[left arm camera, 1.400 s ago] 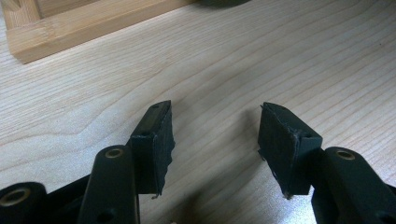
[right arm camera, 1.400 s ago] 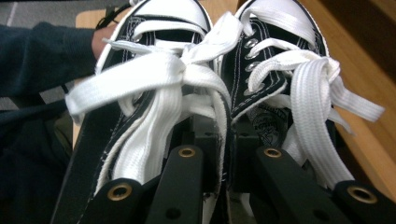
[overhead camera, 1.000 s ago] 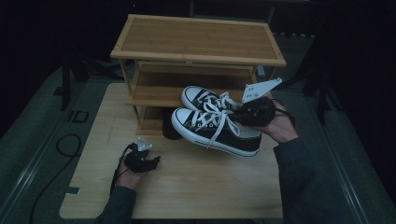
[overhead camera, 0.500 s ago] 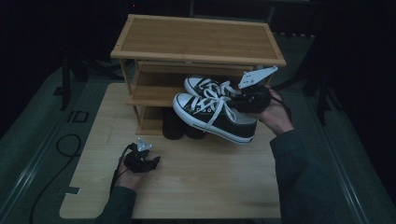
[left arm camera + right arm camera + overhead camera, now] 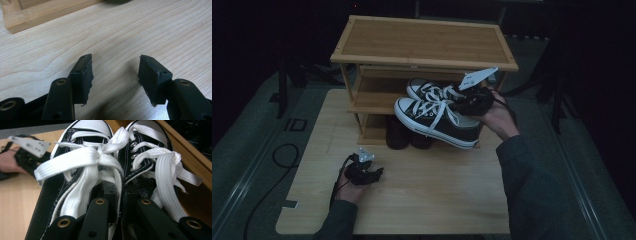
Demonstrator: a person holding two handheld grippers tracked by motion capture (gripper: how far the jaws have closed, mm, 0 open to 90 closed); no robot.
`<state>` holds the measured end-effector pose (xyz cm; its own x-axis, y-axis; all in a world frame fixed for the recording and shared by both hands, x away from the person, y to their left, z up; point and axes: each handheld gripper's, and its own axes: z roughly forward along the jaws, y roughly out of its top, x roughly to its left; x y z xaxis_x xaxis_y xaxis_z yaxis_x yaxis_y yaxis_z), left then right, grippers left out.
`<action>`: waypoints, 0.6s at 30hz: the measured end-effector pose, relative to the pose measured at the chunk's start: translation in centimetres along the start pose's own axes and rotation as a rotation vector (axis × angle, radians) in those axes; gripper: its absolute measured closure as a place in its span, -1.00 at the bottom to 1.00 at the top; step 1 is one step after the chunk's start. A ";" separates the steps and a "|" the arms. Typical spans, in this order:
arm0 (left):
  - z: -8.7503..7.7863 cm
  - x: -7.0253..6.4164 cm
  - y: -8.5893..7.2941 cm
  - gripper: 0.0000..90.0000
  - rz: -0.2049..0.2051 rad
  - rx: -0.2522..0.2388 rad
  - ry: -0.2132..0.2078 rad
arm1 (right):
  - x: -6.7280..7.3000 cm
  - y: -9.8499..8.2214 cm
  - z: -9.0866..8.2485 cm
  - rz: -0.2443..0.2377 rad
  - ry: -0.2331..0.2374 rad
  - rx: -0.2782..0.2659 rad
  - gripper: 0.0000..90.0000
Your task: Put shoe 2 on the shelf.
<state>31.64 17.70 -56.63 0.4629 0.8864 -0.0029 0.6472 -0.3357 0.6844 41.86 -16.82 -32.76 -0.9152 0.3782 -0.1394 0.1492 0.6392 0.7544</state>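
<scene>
Sneakers [image 5: 437, 117], a black-and-white pair, hang clamped together at their inner collars in the right hand-held gripper [image 5: 472, 100], whose jaws are clenched on both shoes at once. Compared with a second ago, the pair has travelled up and back from above the bench [image 5: 437, 200] toward the middle shelf of the wooden shoe rack [image 5: 422, 42], with the far shoe already over that shelf. Placement looks close; a short push inward should seat both soles. Dark boots [image 5: 404, 135] stand on the bottom shelf. The left hand-held gripper [image 5: 367, 172] rests on the bench, jaws apart and empty.
</scene>
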 end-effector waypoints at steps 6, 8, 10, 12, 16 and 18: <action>0.0 0.0 0.0 0.02 -0.001 0.001 -0.001 | -0.2 0.3 1.4 0.070 -0.082 -0.019 0.89; 0.0 0.0 0.0 0.02 0.000 0.002 -0.002 | -0.2 0.3 1.7 0.091 -0.113 -0.024 0.89; 0.0 0.0 0.0 0.02 0.001 0.002 -0.001 | -0.3 0.3 2.0 0.118 -0.145 -0.025 0.89; 0.0 0.0 0.0 0.02 0.001 0.001 -0.001 | -0.3 0.2 2.3 0.131 -0.175 -0.019 0.89; 0.0 0.0 0.0 0.02 -0.002 -0.001 -0.001 | -0.2 0.3 2.6 0.145 -0.227 -0.026 0.89; 0.0 0.0 0.0 0.02 -0.001 -0.001 0.000 | -0.1 0.4 2.6 0.152 -0.253 -0.033 0.89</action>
<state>31.61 17.70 -56.64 0.4619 0.8869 -0.0039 0.6475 -0.3342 0.6849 43.01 -14.88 -34.14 -0.7605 0.6251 -0.1756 0.2612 0.5421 0.7987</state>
